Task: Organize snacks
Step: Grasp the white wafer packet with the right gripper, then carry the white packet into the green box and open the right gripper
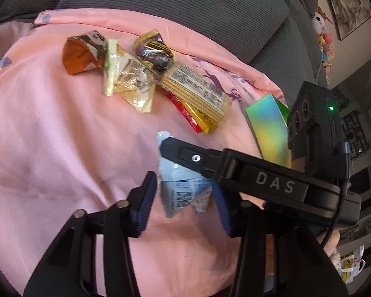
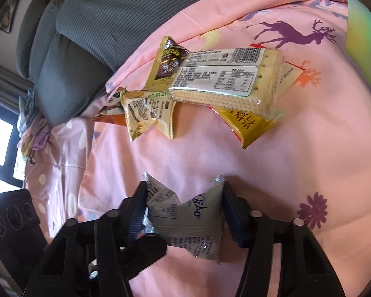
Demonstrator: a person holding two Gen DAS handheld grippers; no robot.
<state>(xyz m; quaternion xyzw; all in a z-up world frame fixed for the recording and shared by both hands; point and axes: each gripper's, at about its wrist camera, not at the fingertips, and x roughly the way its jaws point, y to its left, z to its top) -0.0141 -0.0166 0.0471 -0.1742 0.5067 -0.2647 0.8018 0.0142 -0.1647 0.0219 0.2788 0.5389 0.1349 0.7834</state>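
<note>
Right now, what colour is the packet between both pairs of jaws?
Pale blue-white packet with dark print, clearest in the right wrist view.

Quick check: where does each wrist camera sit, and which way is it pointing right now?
Left wrist: on the left gripper, looking down along it at the pale packet on the pink sheet; a bit of hand shows lower right.
Right wrist: on the right gripper, looking down at that packet, pinched between its pads.
Shared: the packet, the snack pile, the other gripper.
</note>
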